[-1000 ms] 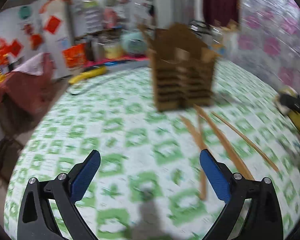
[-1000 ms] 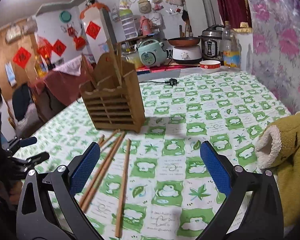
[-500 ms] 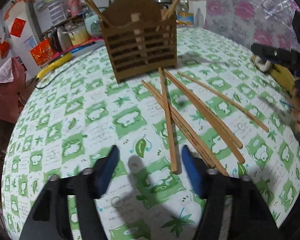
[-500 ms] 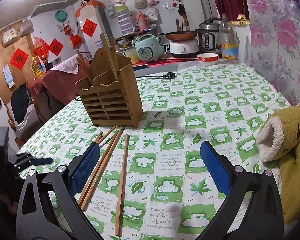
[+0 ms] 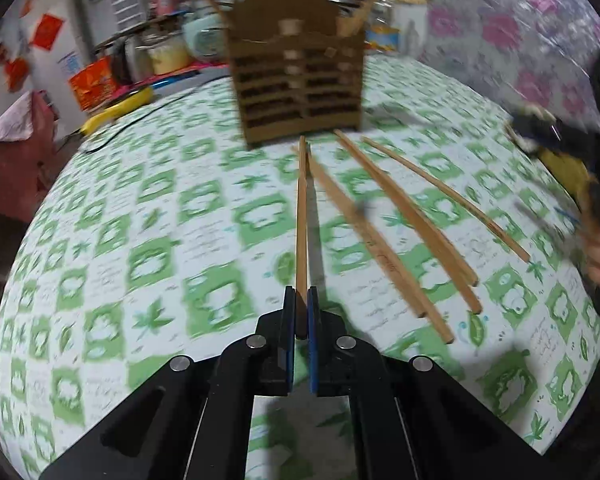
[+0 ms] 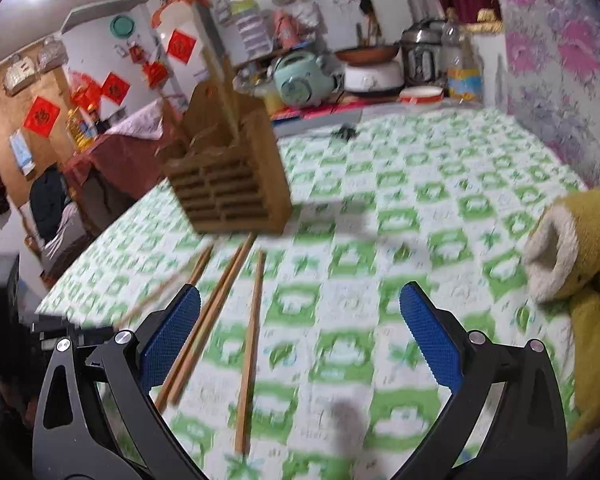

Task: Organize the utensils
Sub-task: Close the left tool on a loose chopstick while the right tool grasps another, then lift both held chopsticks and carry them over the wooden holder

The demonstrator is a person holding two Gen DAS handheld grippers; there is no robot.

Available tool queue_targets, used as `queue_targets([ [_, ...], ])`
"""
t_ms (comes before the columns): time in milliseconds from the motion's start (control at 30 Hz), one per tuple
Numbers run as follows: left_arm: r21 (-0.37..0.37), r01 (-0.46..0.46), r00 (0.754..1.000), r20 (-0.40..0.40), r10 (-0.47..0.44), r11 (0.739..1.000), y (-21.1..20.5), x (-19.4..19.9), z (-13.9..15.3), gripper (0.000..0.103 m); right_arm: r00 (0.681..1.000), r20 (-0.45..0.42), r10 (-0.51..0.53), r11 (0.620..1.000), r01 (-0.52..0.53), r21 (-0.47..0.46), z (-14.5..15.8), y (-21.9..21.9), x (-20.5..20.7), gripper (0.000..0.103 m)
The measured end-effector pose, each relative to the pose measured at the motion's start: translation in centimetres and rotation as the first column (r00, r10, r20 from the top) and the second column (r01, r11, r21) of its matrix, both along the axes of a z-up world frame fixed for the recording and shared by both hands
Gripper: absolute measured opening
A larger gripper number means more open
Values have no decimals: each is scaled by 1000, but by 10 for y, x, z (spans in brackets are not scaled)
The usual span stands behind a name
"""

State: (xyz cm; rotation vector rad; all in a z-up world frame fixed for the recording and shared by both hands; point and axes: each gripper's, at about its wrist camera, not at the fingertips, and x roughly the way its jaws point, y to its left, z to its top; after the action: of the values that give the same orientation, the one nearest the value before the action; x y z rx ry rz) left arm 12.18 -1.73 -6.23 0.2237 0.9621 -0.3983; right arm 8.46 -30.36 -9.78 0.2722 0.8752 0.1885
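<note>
1 chopstick [image 5: 301, 216] is pinched at its near end by the left gripper [image 5: 300, 312], whose fingers have just been closing, presumably for the holder [image 5: 300, 80] at upper centre. The right gripper [image 6: 300, 320] is held wide, empty, above the table [image 6: 420, 208].

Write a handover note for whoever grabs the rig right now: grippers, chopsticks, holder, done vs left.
Left gripper: jaws just closed, shut on the near end of one chopstick.
Right gripper: open, empty, above the tablecloth.
Wooden holder stands upright beyond the chopsticks; a few sticks already in it.
Loose chopsticks lie on the cloth right of the gripped one.
Left: lift the gripped stick into the holder, then the others.
</note>
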Motion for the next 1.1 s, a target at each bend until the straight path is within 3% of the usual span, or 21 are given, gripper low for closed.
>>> queue_targets([
  [100, -21, -57, 998, -12, 56, 998, 15, 2, 1, 6, 997, -52, 64, 998, -66, -24, -6, 9, -16, 89],
  [267, -38, -77, 997, -25, 76, 996, 19, 8, 1, 6, 975, -120, 187, 966, -205, -159, -16, 40, -46, 71],
  [333, -29, -74, 997, -14, 74, 997, 17, 7, 2, 6, 966, -132, 222, 950, -245, -195, -18, 50, -54, 61],
  [433, -19, -75, 997, -8, 75, 997, 16, 5, 1, 6, 959, -124, 254, 935, -277, -224, -18, 59, -60, 54],
  [567, -10, -77, 997, -8, 77, 997, 16, 5, 0, 6, 948, -184, 259, 934, -294, -201, -25, 59, -58, 34],
  [700, 3, -68, 997, -20, 68, 998, 15, 5, -3, 6, 944, -210, 254, 944, -290, -160, -28, 54, -57, 27],
  [800, 1, -51, 997, -50, 51, 999, 12, 8, -6, 6, 945, -208, 251, 951, -281, -131, -29, 51, -58, 8],
  [1100, -42, -74, 997, -10, 74, 996, 17, 3, 4, 6, 973, -150, 173, 978, -188, -91, -18, 34, -59, 6],
])
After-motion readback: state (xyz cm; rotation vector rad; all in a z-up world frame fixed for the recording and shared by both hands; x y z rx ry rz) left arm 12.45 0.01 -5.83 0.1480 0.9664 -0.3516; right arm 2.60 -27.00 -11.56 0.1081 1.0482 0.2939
